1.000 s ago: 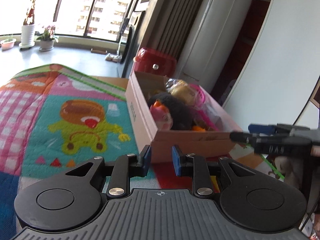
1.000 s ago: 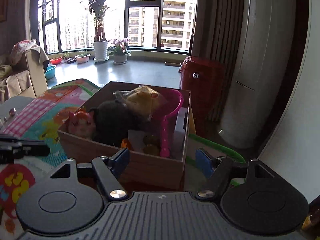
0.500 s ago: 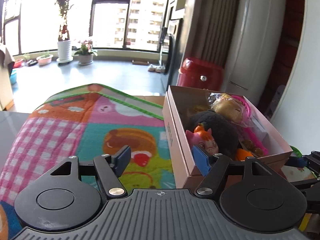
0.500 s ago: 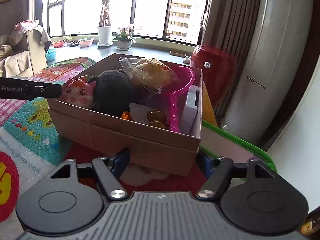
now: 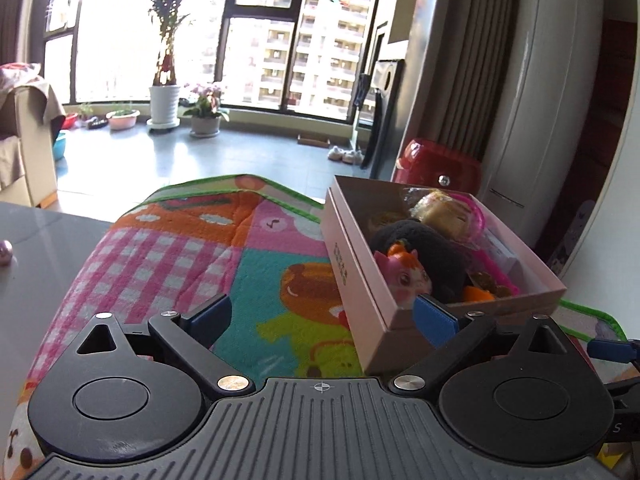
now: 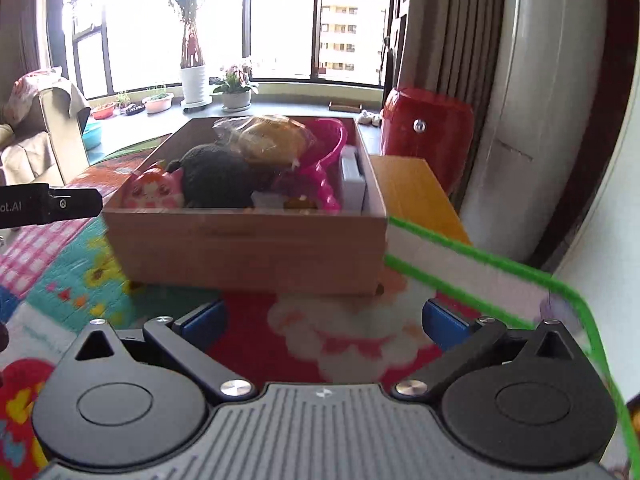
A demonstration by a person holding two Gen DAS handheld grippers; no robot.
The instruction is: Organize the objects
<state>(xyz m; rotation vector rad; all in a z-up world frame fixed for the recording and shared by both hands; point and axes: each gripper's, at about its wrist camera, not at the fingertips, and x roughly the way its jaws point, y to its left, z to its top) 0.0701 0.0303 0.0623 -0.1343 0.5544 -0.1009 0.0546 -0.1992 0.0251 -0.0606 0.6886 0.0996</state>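
One cardboard box [image 6: 248,248] sits on one patchwork play mat [image 5: 168,256], near the mat's green-edged corner, with the mat spread over a table. Inside the box, packed close together, lie one pink doll face with orange hair [image 6: 154,194], one black plush toy [image 6: 218,178], one bagged yellowish toy [image 6: 272,142], one pink plastic scoop [image 6: 330,152] and one white block [image 6: 352,182] standing against the right-hand wall; a few small orange and brown bits beneath them are too hidden to count. One red barrel-shaped container [image 6: 426,124] stands behind the table. The left gripper [image 5: 322,316] has just been opening and stands wide, with only the mat and the box's near corner seen between its jaws; whether its right pad touches that corner cannot be told. The right gripper [image 6: 324,322] has also just been opening and stands wide and empty above the mat, just short of the box's front wall.
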